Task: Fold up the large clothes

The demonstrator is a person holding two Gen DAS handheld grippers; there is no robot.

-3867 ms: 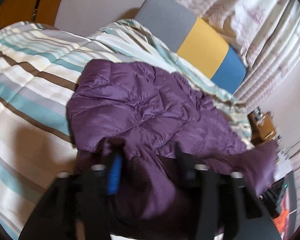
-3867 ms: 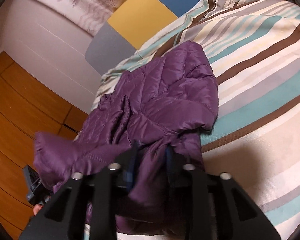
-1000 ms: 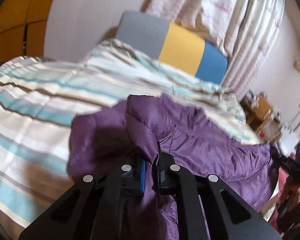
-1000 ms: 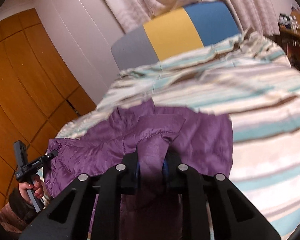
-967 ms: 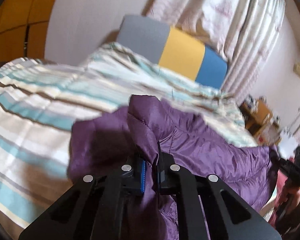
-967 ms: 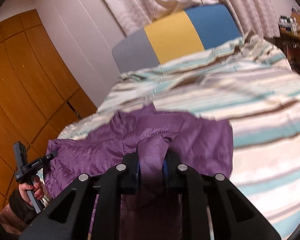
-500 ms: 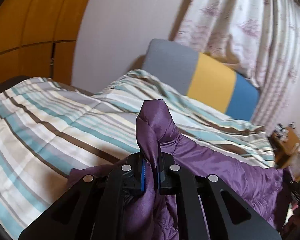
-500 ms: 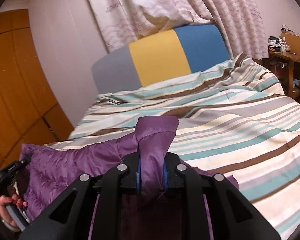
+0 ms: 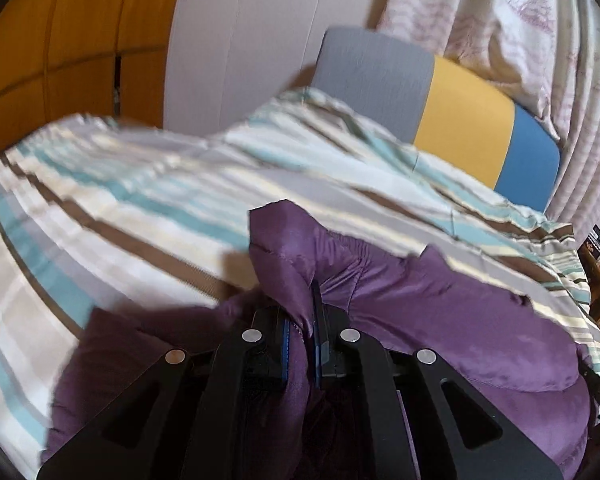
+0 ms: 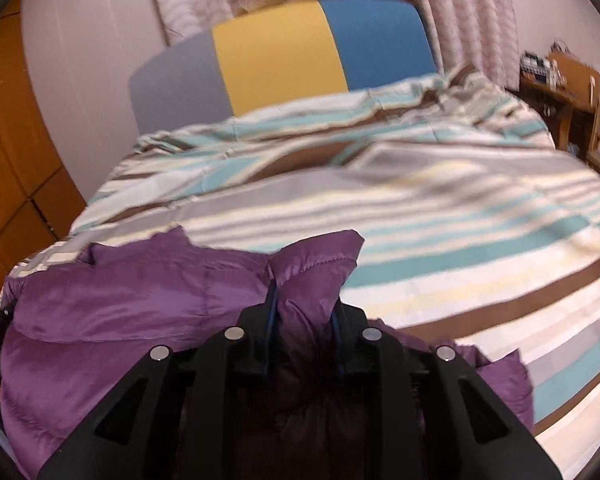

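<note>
Centrally, we see the shiny purple quilted puffer jacket (image 9: 440, 312) lying across the near edge of the bed, at 6 o'clock in both wrist views, with its two gripped corners raised above the rest of the fabric. Our left gripper (image 9: 302, 340) is clamped on a peaked fold of the jacket, its blue-padded fingers (image 9: 286, 338) pressing the cloth from both sides. Our right gripper (image 10: 304, 320) likewise pinches a stitched hem corner (image 10: 320, 260), the fabric bunching between its jaws. Beneath the jacket spreads the teal, brown, grey and cream striped duvet (image 10: 440, 216), running toward 12 o'clock. At 12 o'clock stands the grey, yellow and blue panelled headboard (image 10: 280, 64), backed by pale patterned curtains (image 9: 520, 32). Orange wooden wardrobe doors (image 9: 60, 32) lie at 10 o'clock in the left view; a wooden desk (image 10: 560, 80) sits at 2 o'clock in the right view.
</note>
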